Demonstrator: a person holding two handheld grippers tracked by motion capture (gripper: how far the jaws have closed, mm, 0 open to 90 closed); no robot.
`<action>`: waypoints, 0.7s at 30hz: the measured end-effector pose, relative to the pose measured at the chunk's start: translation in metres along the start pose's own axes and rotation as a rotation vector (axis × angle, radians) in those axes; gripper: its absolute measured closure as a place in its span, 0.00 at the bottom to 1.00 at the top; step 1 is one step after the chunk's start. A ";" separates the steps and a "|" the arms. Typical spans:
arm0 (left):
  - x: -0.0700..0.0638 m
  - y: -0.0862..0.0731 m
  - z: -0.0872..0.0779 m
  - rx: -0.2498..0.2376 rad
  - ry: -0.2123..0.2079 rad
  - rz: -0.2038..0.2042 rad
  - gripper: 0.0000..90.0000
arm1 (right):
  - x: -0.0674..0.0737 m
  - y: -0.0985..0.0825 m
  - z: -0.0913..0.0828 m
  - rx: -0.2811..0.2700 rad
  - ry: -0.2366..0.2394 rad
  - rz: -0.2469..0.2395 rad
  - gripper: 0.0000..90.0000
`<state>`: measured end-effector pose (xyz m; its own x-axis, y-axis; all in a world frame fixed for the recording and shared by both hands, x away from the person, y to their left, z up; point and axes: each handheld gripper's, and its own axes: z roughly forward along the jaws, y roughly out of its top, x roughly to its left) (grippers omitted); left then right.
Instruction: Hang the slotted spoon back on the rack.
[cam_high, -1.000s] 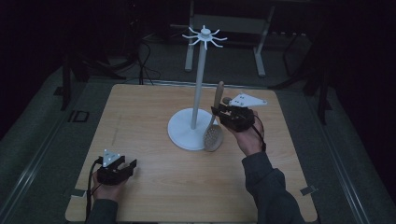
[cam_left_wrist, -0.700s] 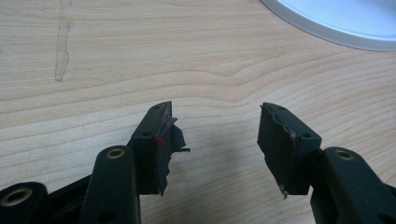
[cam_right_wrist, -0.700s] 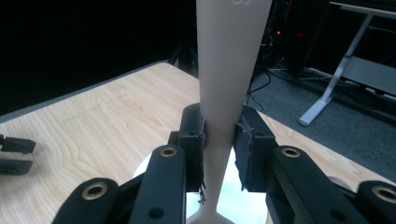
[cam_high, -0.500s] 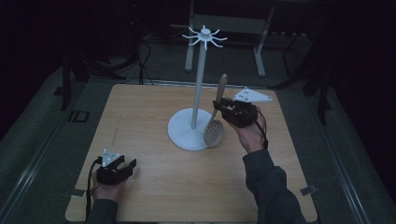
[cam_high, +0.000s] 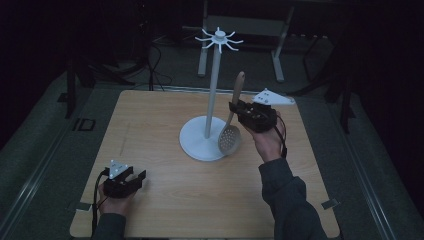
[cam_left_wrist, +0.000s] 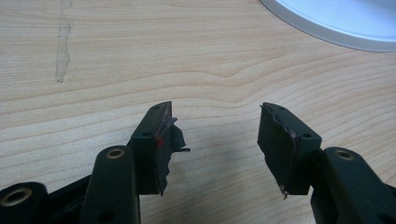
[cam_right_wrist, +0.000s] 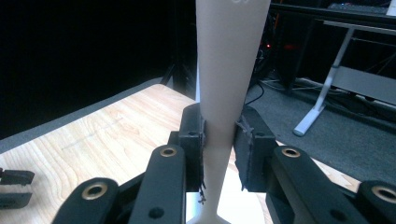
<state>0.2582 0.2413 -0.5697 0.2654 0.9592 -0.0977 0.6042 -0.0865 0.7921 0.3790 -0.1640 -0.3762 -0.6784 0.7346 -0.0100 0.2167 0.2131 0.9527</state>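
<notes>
High view: the right gripper (cam_high: 235, 112) clamps the slotted spoon (cam_high: 231, 131) by its handle, upright beside the stand (cam_high: 214, 95) (probably to hang it); the left gripper (cam_high: 131, 180) rests open on the table (cam_high: 165, 200).

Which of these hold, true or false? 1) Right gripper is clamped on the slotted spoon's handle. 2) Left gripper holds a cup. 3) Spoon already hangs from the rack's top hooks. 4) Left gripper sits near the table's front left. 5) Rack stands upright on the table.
1) True: the right gripper is shut on the slotted spoon.
2) False: the left gripper is open, with bare table between its jaws.
3) False: the spoon is held beside the rack, bowl low by the base.
4) True.
5) True.
</notes>
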 end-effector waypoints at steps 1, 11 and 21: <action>0.000 0.000 0.000 -0.001 -0.001 -0.001 0.51 | 0.000 0.001 0.000 -0.001 -0.001 0.003 0.83; 0.001 0.000 -0.001 -0.002 0.000 -0.002 0.51 | 0.000 0.013 0.000 -0.020 -0.012 0.016 0.82; 0.001 0.000 -0.001 -0.004 0.001 -0.002 0.51 | 0.001 0.022 0.001 -0.021 -0.018 0.008 0.82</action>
<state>0.2580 0.2423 -0.5689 0.2638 0.9595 -0.0987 0.6020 -0.0838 0.7941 0.3839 -0.1577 -0.3558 -0.6640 0.7477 -0.0081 0.2065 0.1937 0.9591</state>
